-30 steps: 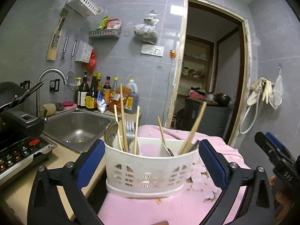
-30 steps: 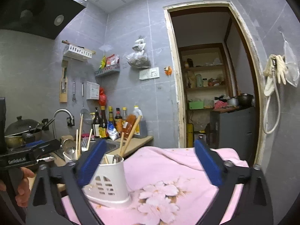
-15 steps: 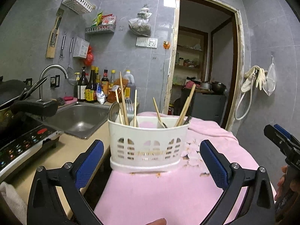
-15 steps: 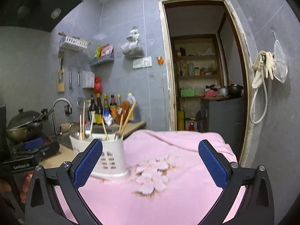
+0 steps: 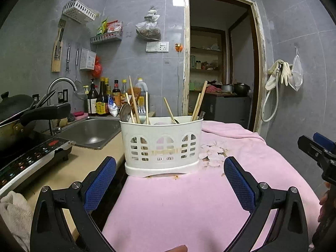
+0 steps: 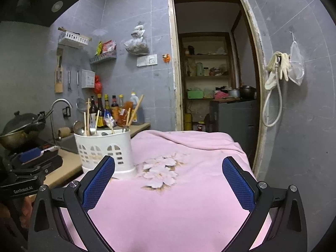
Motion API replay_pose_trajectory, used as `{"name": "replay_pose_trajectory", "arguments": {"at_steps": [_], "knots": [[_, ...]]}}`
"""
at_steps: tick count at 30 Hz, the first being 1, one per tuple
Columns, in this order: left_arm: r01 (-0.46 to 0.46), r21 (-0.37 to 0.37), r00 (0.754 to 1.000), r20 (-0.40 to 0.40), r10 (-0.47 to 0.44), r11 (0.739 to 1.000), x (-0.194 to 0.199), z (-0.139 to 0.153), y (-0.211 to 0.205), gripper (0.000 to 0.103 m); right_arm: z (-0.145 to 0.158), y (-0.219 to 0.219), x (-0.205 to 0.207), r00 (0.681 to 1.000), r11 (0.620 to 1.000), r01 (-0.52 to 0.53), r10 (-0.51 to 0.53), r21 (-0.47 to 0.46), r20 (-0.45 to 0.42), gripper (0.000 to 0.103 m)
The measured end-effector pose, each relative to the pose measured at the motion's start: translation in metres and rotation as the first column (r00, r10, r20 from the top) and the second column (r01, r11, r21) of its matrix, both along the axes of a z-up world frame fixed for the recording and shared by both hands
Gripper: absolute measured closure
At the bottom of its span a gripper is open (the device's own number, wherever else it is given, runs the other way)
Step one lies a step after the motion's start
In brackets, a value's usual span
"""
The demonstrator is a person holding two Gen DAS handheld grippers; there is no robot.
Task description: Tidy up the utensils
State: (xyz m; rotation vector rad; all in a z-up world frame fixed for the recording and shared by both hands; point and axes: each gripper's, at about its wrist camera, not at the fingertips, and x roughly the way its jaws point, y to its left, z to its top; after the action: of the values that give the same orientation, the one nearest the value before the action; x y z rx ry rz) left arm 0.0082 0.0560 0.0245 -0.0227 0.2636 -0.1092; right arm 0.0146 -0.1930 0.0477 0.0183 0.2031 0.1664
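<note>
While both grippers hover level, jaws wide, empty, utensil caddy (image 5: 161, 145) ahead.

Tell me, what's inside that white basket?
The basket holds wooden chopsticks, a metal spoon and a fork. Its wall hides their lower ends and anything lying at the bottom.

Left wrist view: low over the pink cloth (image 5: 189, 205), facing the caddy (image 5: 161, 145) close at frame centre. Right wrist view: further right, caddy (image 6: 105, 149) at left of frame. Both share caddy, cloth, doorway (image 5: 220, 63).
</note>
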Motion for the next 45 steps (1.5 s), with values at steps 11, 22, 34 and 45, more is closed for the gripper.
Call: {"name": "replay_pose_trajectory", "arguments": {"at_steps": [11, 22, 34, 45], "knots": [[-0.001, -0.038, 0.999, 0.033, 0.002, 0.999, -0.009, -0.003, 0.006, 0.002, -0.011, -0.007, -0.010, 0.998, 0.998, 0.055, -0.055, 0.001, 0.016, 0.000], [-0.006, -0.028, 1.000, 0.027, 0.007, 1.000, -0.010, -0.003, 0.007, 0.002, -0.013, -0.008, -0.008, 0.999, 0.999, 0.050, -0.050, 0.010, 0.002, 0.000], [-0.008, -0.028, 1.000, 0.017, 0.009, 1.000, -0.006, -0.004, 0.007, 0.002, -0.013, -0.009, -0.006, 0.999, 0.999, 0.048, -0.048, 0.017, -0.003, 0.000], [-0.009, -0.028, 1.000, 0.016, 0.010, 1.000, -0.006, -0.005, 0.006, 0.002, -0.014, -0.009, -0.006, 0.999, 0.999, 0.049, -0.049, 0.015, -0.003, 0.000]]}}
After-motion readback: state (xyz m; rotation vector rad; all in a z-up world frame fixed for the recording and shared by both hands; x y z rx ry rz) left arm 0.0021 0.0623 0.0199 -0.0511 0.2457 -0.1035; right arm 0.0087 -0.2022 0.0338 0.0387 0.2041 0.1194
